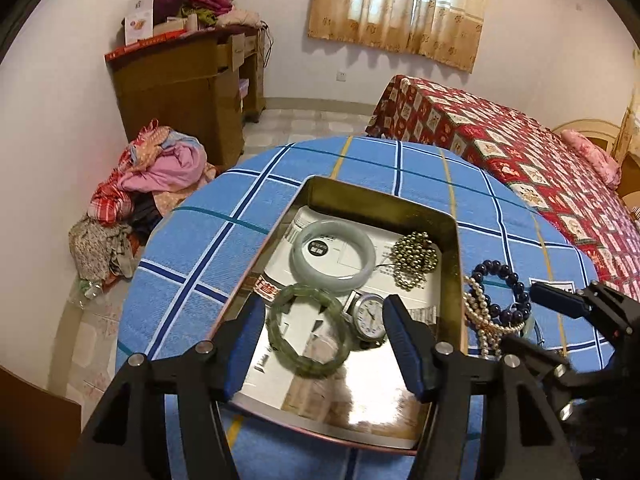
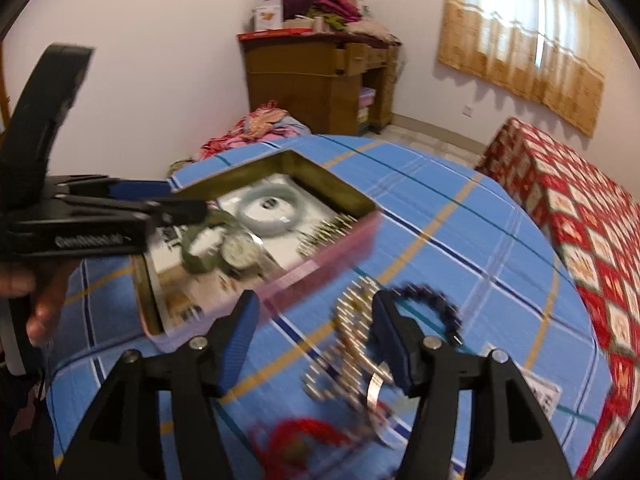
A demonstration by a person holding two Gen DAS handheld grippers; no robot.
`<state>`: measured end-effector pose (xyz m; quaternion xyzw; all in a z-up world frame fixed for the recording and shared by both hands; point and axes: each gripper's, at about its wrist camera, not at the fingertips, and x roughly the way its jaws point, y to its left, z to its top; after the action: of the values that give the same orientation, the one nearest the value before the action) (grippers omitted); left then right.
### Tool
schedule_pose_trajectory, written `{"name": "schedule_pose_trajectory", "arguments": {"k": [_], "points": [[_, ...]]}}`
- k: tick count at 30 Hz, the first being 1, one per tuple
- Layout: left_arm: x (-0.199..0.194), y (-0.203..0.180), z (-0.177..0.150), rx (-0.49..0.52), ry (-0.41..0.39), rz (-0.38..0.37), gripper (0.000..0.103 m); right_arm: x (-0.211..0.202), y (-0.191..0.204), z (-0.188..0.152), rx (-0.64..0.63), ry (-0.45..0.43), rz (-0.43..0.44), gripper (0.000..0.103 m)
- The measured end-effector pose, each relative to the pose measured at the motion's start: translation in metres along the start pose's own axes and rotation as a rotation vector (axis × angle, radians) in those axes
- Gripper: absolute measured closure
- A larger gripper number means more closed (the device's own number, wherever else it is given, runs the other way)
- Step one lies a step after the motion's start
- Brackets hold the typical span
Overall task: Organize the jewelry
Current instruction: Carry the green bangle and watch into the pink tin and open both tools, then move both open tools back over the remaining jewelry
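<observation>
An open metal tin (image 1: 454, 276) (image 2: 340, 248) stands on the blue checked tablecloth. It holds a pale jade bangle (image 1: 334, 256) (image 2: 268, 208), a dark green bangle (image 1: 308, 330) (image 2: 200, 256), a watch (image 1: 370, 314) (image 2: 240, 256) and a gold bead chain (image 1: 412, 258). My left gripper (image 1: 324, 344) is open and empty above the green bangle. A pearl strand (image 1: 482, 320) (image 2: 352, 344) and a dark blue bead bracelet (image 1: 506, 288) (image 2: 432, 304) lie on the cloth right of the tin. My right gripper (image 2: 316, 344) is open, just above the pearls. A red cord item (image 2: 304, 436) lies nearer.
A bed with a red patterned cover (image 1: 540, 160) (image 2: 580, 220) stands to the right. A wooden desk (image 1: 188, 88) with clutter and a heap of clothes (image 1: 152, 184) are beyond the table. A white card (image 2: 540, 392) lies at the right.
</observation>
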<state>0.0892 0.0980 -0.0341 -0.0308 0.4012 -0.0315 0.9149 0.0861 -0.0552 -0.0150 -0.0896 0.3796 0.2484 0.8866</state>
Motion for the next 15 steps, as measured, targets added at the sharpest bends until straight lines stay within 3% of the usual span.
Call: {"name": "schedule_pose_trajectory", "arguments": {"k": [15], "points": [[-0.025,-0.099,-0.053,0.197,-0.045,0.003,0.042,-0.049,-0.059,-0.066,0.180,-0.004,-0.091,0.042]]}}
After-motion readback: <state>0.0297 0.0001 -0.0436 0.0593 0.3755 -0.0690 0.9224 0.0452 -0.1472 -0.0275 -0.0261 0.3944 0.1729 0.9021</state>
